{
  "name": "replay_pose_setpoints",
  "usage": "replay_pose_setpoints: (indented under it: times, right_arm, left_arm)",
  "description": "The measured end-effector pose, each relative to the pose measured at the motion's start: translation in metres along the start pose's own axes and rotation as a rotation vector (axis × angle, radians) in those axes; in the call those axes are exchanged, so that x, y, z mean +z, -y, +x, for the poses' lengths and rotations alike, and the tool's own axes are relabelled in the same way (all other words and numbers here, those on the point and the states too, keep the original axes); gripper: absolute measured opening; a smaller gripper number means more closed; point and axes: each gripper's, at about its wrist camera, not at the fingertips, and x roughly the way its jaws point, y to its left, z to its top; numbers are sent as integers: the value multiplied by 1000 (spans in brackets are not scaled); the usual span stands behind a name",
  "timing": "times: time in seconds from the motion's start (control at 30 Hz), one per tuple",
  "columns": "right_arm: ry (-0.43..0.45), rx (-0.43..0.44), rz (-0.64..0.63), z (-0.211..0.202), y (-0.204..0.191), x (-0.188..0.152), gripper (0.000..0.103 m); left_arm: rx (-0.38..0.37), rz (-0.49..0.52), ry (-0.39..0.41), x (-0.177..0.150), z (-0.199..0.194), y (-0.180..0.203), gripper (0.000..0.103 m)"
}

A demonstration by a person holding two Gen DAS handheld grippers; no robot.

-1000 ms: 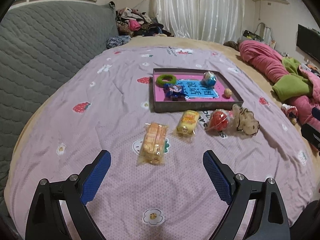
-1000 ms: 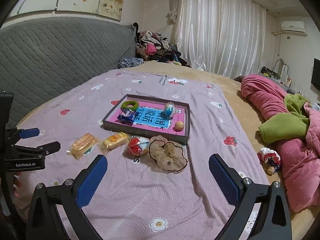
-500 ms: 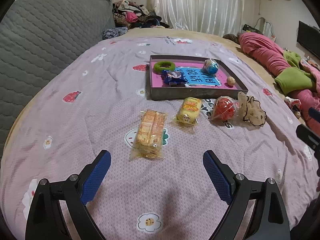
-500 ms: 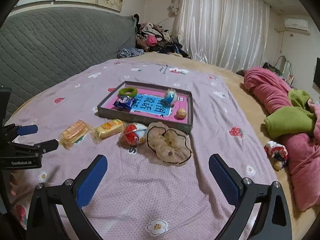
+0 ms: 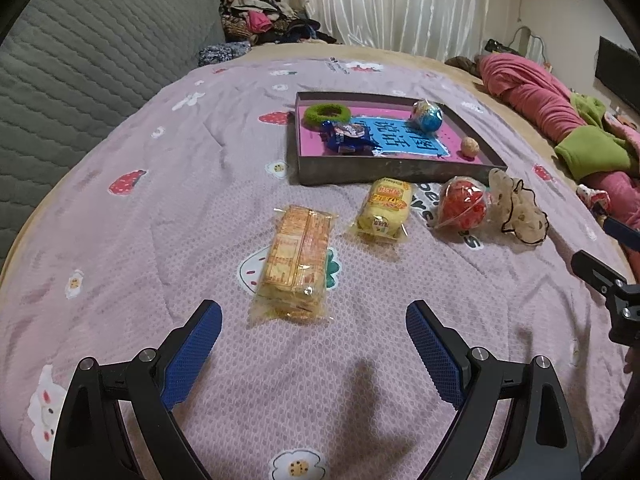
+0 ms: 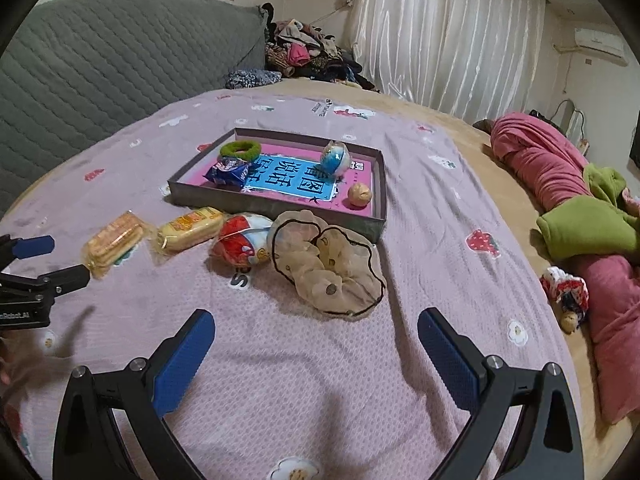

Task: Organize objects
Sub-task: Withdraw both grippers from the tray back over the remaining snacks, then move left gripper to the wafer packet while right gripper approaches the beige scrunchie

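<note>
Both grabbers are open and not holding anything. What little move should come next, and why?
Probably ease the left gripper forward and down over the cracker pack. It lies just ahead between the open fingers, still outside the tray, where four things already sit. The right gripper likewise faces the beige scrunchie.

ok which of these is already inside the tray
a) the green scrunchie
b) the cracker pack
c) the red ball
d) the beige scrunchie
a) the green scrunchie lies in the tray's back corner, while the beige scrunchie, cracker pack and red ball all lie on the bedspread in front of it.
</note>
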Motion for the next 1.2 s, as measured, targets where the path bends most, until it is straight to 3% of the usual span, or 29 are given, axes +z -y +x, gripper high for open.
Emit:
replay_pose_setpoints:
  times: [0.6,1.2]
  right_arm:
    - [-107,-24,-23,79,14,16,102]
    - [-141,10,-32,123,13,23,102]
  left_arm:
    - [-11,41,-32,21,48,1,94]
    - [-66,5,-61,31,80,-7,93]
